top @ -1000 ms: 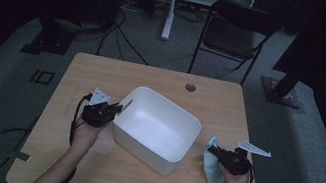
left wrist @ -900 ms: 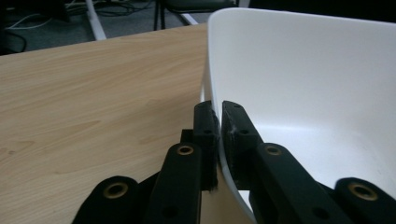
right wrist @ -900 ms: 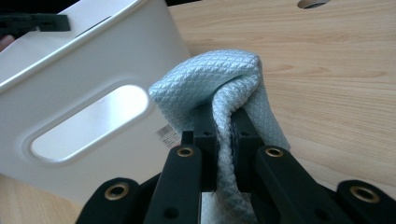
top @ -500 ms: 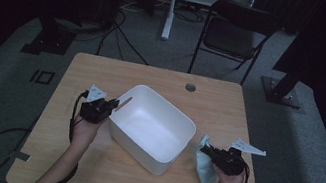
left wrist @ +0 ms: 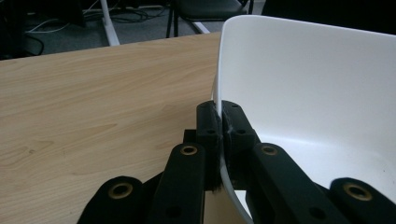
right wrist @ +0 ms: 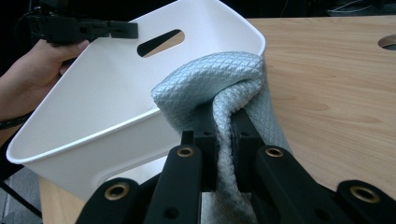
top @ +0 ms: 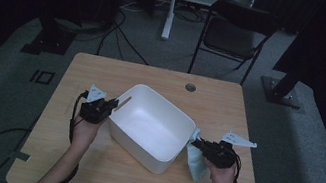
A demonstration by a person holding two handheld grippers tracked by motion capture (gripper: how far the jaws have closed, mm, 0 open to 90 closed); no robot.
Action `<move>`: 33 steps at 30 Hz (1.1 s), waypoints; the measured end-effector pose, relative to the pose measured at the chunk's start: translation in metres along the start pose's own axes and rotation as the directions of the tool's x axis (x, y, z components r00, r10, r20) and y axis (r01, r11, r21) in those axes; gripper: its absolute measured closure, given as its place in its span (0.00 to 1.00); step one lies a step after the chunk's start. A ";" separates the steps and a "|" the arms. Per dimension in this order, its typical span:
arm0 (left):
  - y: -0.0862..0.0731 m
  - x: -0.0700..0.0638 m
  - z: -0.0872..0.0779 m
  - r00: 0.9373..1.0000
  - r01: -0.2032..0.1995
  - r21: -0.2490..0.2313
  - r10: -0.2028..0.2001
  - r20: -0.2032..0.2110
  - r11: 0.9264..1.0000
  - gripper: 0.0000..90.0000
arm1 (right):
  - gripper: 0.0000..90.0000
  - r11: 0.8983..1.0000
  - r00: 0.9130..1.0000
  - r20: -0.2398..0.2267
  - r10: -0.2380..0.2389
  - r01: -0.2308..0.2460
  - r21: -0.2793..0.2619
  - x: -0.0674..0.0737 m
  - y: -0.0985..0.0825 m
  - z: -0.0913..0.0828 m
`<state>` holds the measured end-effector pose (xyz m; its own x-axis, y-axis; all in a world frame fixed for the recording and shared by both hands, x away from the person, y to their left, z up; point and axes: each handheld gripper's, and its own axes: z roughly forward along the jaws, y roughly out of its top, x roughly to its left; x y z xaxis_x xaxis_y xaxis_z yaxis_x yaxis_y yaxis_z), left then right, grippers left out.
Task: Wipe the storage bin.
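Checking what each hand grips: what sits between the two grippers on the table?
The white tub; high view. Left gripper clamps its rim; right gripper holds a cloth.

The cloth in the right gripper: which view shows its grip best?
The right gripper view: the right gripper is shut on a fold of the light blue cloth, at the white bin rim. The high view shows the cloth small, hanging beside the bin. The left gripper view shows the left gripper clamped on the bin wall.

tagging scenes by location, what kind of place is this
Probably a lab or studio set up for recording: a wooden table on grey carpet, dark curtains behind, a folding chair, and cables trailing across the floor.
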<state>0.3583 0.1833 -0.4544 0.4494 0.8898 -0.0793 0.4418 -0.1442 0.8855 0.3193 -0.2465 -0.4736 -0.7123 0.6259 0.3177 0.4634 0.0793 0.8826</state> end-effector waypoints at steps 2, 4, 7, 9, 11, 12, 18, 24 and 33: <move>0.000 0.000 0.001 1.000 0.002 -0.002 -0.002 -0.009 1.000 0.97 | 0.94 1.000 1.000 0.002 -0.002 0.002 -0.003 -0.002 0.001 0.002; 0.001 0.001 0.002 1.000 -0.006 0.000 0.006 -0.003 1.000 0.97 | 0.94 1.000 1.000 0.012 -0.004 0.004 -0.004 -0.003 0.003 0.005; 0.002 0.003 0.002 0.999 -0.027 0.012 0.027 0.017 1.000 0.96 | 0.94 1.000 1.000 0.020 0.000 0.000 -0.011 -0.005 0.004 0.007; 0.002 0.003 0.002 0.999 -0.035 0.013 0.035 0.019 0.999 0.96 | 0.94 1.000 1.000 0.019 0.006 -0.006 -0.011 -0.007 0.004 0.009; 0.002 0.002 0.002 0.999 -0.033 0.011 0.033 0.015 0.999 0.96 | 0.94 1.000 1.000 0.022 0.004 -0.004 -0.013 -0.007 0.004 0.009; 0.002 0.002 0.002 0.999 -0.039 0.011 0.039 0.014 0.999 0.96 | 0.94 1.000 1.000 0.024 0.003 -0.003 -0.011 -0.008 0.003 0.009; 0.001 0.001 0.002 0.999 -0.042 0.009 0.042 0.011 0.999 0.96 | 0.94 1.000 1.000 0.030 0.005 -0.005 0.008 -0.011 -0.002 0.013; 0.001 0.001 0.002 0.999 -0.039 0.007 0.039 0.015 0.999 0.96 | 0.94 0.999 0.999 0.035 0.018 -0.019 0.037 -0.017 -0.007 0.017; 0.001 0.000 0.002 0.999 -0.030 0.003 0.030 0.010 1.000 0.96 | 0.94 0.996 0.998 0.039 0.041 -0.044 0.081 -0.026 -0.016 0.025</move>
<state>0.3597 0.1824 -0.4547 0.4702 0.8807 -0.0568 0.4299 -0.1724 0.8863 0.3434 -0.2448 -0.5040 -0.6713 0.6587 0.3399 0.5357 0.1141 0.8367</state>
